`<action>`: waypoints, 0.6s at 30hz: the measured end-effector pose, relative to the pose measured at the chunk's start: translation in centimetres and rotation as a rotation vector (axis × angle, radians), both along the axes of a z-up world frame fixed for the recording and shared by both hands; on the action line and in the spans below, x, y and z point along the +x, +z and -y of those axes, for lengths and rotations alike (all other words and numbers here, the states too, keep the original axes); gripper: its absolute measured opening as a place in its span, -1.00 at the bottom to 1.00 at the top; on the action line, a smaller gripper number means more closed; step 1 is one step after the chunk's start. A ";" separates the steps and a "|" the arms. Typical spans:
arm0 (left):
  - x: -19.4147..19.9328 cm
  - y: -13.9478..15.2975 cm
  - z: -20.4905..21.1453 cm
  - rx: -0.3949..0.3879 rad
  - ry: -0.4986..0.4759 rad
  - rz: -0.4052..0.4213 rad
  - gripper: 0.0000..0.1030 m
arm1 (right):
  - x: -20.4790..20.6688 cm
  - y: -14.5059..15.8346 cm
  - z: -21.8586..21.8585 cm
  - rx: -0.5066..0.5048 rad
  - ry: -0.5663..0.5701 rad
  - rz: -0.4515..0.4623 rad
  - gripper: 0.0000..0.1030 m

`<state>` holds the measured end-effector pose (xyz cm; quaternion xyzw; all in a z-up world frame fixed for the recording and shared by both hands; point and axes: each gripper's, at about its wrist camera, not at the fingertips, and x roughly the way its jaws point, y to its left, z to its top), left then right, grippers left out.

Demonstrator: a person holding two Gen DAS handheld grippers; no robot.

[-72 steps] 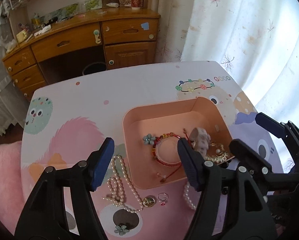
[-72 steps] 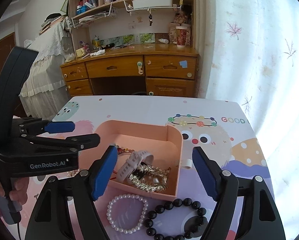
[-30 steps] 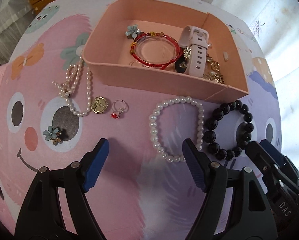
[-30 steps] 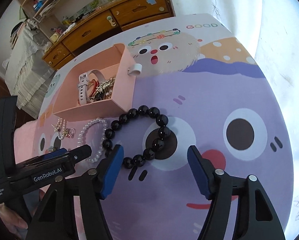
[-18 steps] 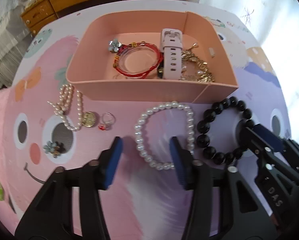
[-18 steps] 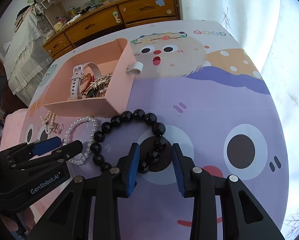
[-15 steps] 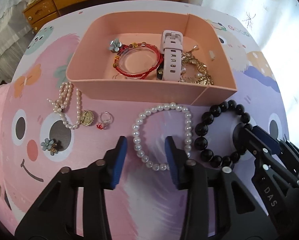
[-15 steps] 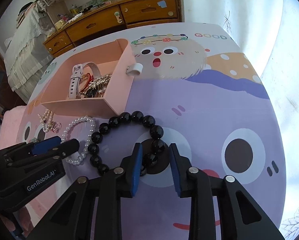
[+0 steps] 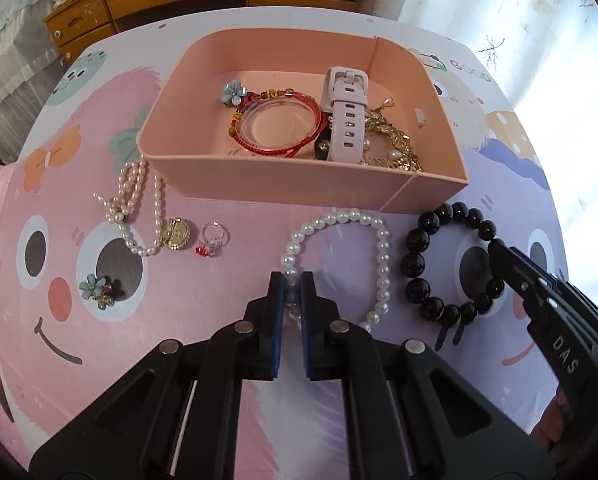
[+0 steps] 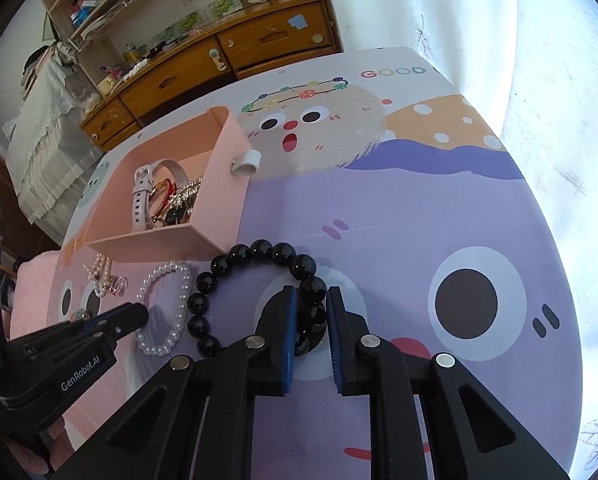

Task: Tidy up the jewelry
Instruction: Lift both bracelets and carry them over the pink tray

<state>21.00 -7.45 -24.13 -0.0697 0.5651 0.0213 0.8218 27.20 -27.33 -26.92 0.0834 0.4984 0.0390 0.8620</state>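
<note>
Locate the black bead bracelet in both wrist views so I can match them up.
Left wrist: black bracelet lies right of centre on the mat, right of the pearl bracelet, with the right gripper closed on its far-right side.
Right wrist: black bracelet sits at lower centre, its right side pinched in the right gripper.
Shared landmark: the pink box, just behind the bracelet in both.
</note>
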 end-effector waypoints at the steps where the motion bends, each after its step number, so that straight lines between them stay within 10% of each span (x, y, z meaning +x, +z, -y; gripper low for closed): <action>1: -0.2 0.1 -0.2 -0.015 -0.002 0.008 -0.89 | -0.1 0.2 0.0 -0.004 -0.003 0.007 -0.73; 18: -3.3 5.5 -5.0 -0.128 -0.042 0.156 -0.90 | -3.4 5.6 -2.6 0.129 -0.004 0.138 -0.73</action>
